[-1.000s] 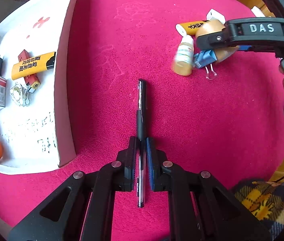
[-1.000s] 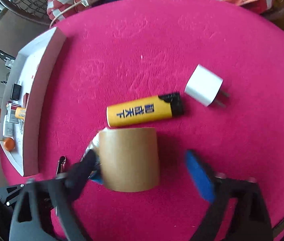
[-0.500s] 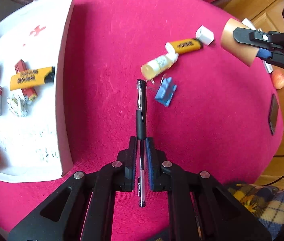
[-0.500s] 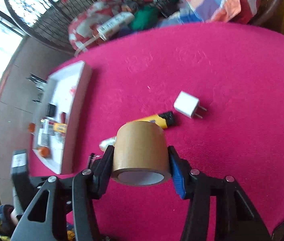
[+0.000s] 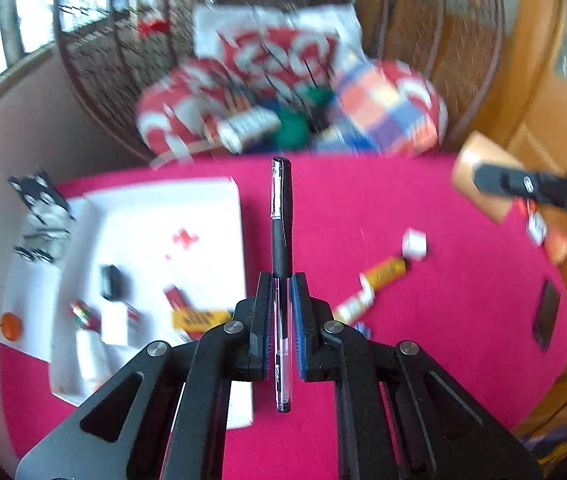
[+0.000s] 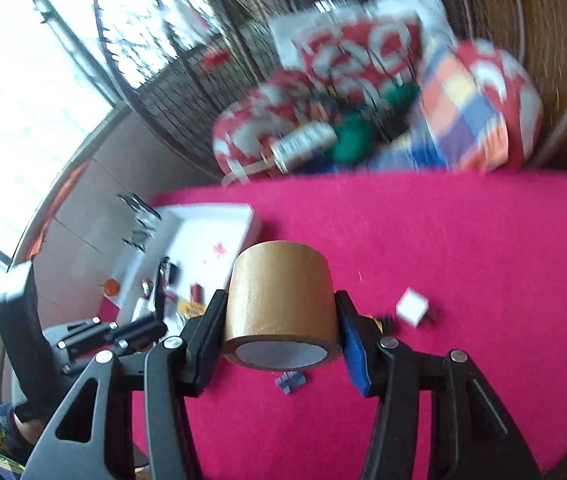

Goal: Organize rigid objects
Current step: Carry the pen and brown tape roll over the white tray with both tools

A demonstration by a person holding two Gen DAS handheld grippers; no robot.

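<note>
Now aloft over the pink tablecloth (image 5: 463, 360): black pen (image 5: 282, 248), pinched mid-barrel by the left gripper (image 5: 282, 320), jaws nearly together. Brown tape roll (image 6: 281, 304), clamped side to side in the right gripper (image 6: 281, 340), jaws partway apart. Down left, white tray (image 5: 155, 216) with small items; yellow lighter (image 5: 383, 276) and white charger (image 5: 414, 243) on the cloth.
</note>
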